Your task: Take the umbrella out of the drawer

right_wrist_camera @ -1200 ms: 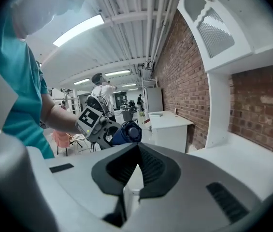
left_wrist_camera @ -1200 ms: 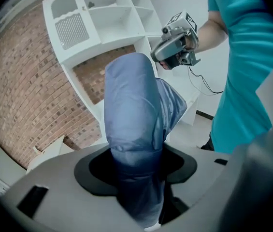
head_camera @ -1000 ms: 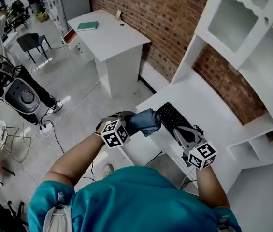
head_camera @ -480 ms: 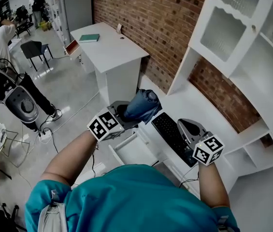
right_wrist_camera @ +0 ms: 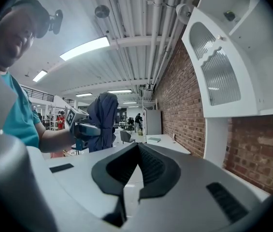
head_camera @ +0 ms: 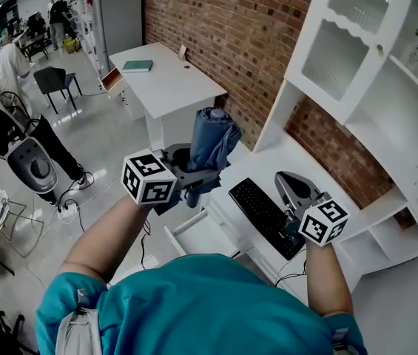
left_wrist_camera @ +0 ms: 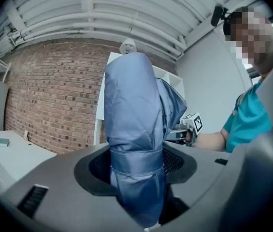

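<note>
Brick wall [head_camera: 216, 43] runs across the back of my view. Right against it stands a white desk surface [head_camera: 172, 87] with a green book [head_camera: 137, 66] on top. Further along the wall, a black keyboard [head_camera: 264, 214] lies on a long white surface [head_camera: 301, 157], under a glass-fronted cabinet door [head_camera: 342, 39]. A black chair [head_camera: 52, 81] sits well away from the wall.

The location is a large open-plan laboratory or test hall, identified by a long brick wall [head_camera: 216, 35], exposed ceiling pipes [right_wrist_camera: 150, 33] with strip lights [right_wrist_camera: 84, 48], a polished grey floor [head_camera: 112, 128] with trailing cables [head_camera: 83, 207], a freestanding white table [head_camera: 172, 87], a white shelving desk [head_camera: 386, 132] carrying a keyboard [head_camera: 264, 214], and people [head_camera: 59, 9] working in the background.
</note>
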`<state>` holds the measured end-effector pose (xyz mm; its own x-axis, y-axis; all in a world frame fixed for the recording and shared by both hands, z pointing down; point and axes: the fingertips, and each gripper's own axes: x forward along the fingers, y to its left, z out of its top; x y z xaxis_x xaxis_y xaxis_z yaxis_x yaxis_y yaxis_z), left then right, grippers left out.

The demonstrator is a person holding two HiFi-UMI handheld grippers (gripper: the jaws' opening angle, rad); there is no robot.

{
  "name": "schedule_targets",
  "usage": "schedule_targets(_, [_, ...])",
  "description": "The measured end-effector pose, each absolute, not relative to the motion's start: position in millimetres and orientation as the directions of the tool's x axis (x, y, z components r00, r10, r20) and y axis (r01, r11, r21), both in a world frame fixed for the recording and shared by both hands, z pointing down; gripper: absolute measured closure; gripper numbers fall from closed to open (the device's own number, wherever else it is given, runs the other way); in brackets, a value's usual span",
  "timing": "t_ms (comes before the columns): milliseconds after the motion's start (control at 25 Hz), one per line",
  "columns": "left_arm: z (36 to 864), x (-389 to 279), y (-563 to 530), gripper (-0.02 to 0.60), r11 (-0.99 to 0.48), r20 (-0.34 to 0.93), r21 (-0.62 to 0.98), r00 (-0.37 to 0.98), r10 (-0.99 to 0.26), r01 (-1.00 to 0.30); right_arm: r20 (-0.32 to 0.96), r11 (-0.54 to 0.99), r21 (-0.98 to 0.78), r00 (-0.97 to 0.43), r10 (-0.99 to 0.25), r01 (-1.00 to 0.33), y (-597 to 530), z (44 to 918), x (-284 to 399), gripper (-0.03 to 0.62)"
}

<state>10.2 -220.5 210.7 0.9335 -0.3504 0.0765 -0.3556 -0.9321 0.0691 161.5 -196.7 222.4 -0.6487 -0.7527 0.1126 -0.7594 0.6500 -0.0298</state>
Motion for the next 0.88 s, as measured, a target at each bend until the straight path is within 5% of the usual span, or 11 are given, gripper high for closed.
schedule_targets(440, [169.3, 0.1, -216.6, 0.327, -0.924, -0.085, 0.214, 0.936, -0.341, -0.317, 0.092, 0.628, -0.036, -0.628, -0.773, -0.778, -203.0, 200.2, 160.7, 0.572])
schedule_targets(880, [165.1, 1.0, -214.0, 0.327, -0.927, -0.075, 0.196, 0.938, -0.339, -0.32, 0.088, 0.599, -0.033, -0.6, -0.795, -0.8, -210.1, 195.5, 166.3, 0.572])
